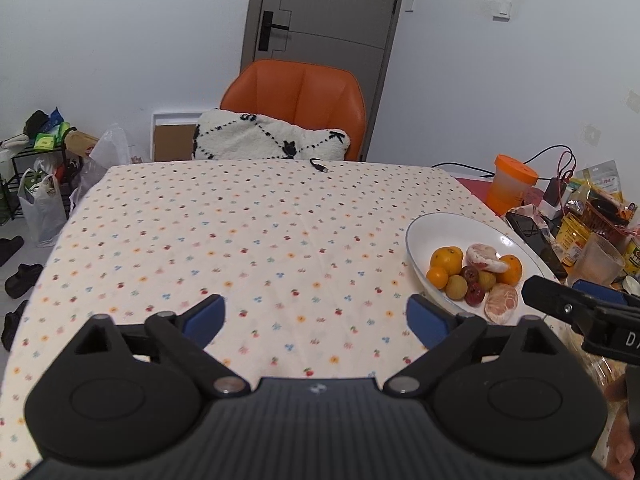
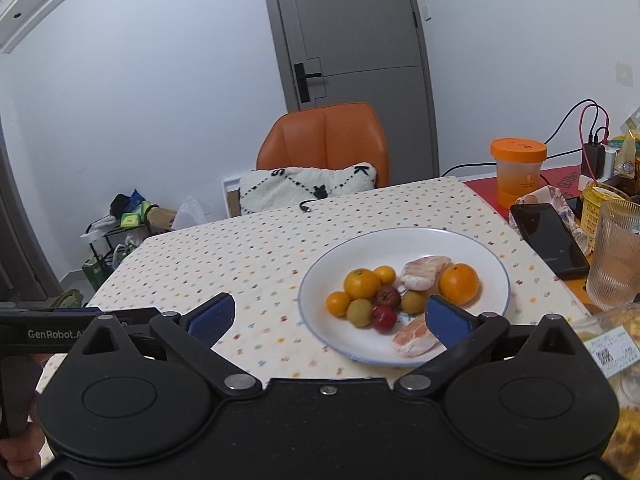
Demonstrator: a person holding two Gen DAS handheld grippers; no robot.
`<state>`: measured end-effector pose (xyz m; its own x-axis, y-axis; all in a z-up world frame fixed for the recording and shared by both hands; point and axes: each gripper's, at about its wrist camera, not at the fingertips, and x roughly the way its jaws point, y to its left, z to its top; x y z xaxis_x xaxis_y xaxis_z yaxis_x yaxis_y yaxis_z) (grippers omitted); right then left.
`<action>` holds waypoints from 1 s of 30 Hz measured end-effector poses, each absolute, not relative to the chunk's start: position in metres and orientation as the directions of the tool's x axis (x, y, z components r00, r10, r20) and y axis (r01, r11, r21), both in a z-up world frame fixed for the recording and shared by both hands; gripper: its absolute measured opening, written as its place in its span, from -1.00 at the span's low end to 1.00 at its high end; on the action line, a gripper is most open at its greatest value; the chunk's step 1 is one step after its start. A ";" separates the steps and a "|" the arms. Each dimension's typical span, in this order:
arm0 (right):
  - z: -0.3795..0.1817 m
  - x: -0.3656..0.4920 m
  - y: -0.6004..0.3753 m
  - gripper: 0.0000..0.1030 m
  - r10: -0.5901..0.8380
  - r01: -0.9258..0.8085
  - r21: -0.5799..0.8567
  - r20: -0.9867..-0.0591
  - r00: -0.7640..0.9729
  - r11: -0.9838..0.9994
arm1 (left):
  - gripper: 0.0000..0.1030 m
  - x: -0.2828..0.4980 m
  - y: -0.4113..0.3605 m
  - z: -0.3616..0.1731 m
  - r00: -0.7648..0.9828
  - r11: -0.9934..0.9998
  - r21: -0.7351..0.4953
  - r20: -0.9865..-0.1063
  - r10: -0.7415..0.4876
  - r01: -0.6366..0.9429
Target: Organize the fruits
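Note:
A white plate on the dotted tablecloth holds a heap of fruit: oranges, small red fruits, yellow-green fruits and two peeled pomelo pieces. My right gripper hovers open just before the plate's near rim, nothing between its blue pads. My left gripper is open over bare cloth, left of the plate. In the left wrist view the right gripper's black finger shows beside the plate.
Right of the plate lie a black phone, a ribbed glass, an orange-lidded cup, snack packets and chargers with cables. An orange chair with a cushion stands at the far table edge. A small cable end rests there.

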<state>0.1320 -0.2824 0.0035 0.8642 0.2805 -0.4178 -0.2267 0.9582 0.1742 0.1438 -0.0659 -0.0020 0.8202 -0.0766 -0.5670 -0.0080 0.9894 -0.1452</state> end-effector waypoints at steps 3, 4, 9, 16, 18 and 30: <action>0.006 0.122 -0.279 1.00 0.290 -0.235 0.179 -0.423 0.858 0.956 | 1.00 0.133 -0.062 0.002 0.827 0.990 -0.142 -0.557 -0.069 -0.014; 0.007 0.119 -0.278 1.00 0.293 -0.237 0.180 -0.425 0.857 0.955 | 1.00 0.129 -0.060 0.003 0.829 0.990 -0.143 -0.555 -0.066 -0.016; 0.012 0.101 -0.272 1.00 0.307 -0.255 0.175 -0.429 0.849 0.951 | 1.00 0.110 -0.052 0.009 0.837 0.991 -0.129 -0.545 -0.053 -0.021; 0.017 0.078 -0.267 1.00 0.334 -0.282 0.181 -0.432 0.838 0.942 | 1.00 0.085 -0.045 0.015 0.847 0.993 -0.118 -0.531 -0.037 -0.031; 0.019 0.072 -0.266 1.00 0.338 -0.288 0.178 -0.433 0.836 0.941 | 1.00 0.079 -0.044 0.018 0.850 0.994 -0.107 -0.527 -0.029 -0.032; 0.037 0.036 -0.260 1.00 0.348 -0.320 0.139 -0.430 0.833 0.937 | 1.00 0.041 -0.038 0.038 0.867 0.996 -0.083 -0.498 -0.012 -0.034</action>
